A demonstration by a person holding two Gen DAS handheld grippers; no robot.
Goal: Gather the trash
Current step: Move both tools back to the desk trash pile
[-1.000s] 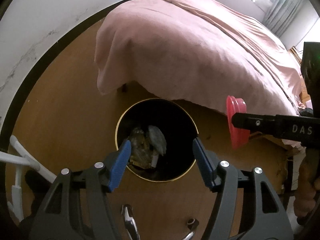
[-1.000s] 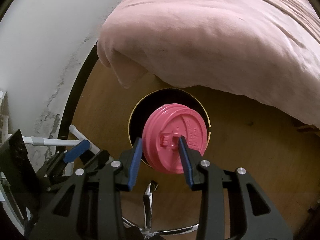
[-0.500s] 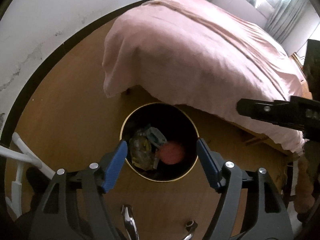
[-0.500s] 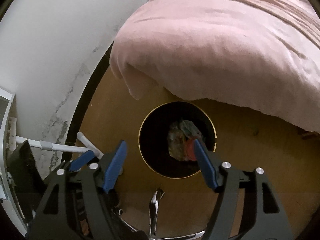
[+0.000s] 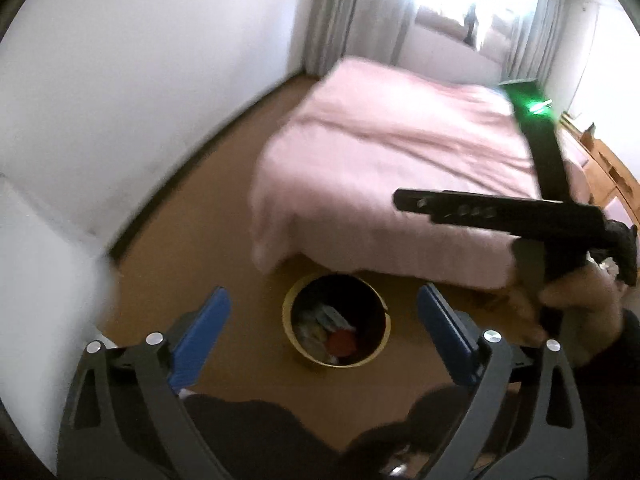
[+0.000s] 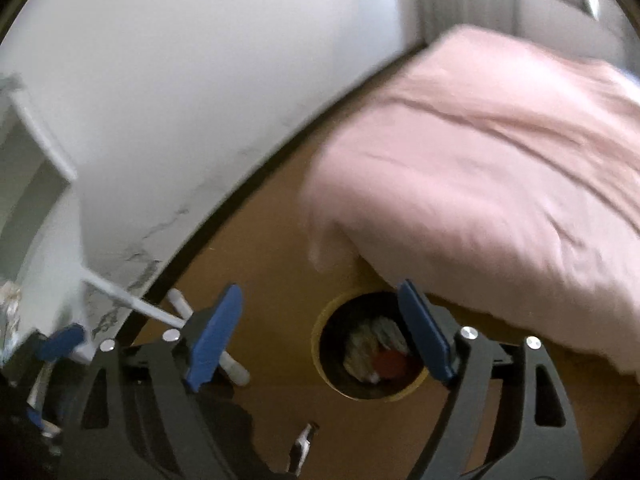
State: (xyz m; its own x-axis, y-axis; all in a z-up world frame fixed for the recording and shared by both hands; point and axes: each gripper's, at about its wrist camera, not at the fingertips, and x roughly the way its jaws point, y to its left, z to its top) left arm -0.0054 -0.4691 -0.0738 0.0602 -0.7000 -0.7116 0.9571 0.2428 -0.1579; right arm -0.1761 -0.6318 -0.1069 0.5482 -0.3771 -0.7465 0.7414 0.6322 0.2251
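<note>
A round black bin with a gold rim stands on the wooden floor by the bed corner. Inside it lie crumpled wrappers and the red cup lid. My left gripper hangs high above the bin, its jaws opening wide with nothing between them. My right gripper is also well above the bin, jaws opening and empty. In the left wrist view the right gripper's black body crosses the right side, held by a hand.
A bed with a pink cover fills the right and back. White wall runs on the left, with curtains and a bright window behind. A white rack stands at the left; a chair base is below.
The right gripper opened and let go of the red lid, which now lies in the bin. Both grippers rose away from the bin and opened wider.
</note>
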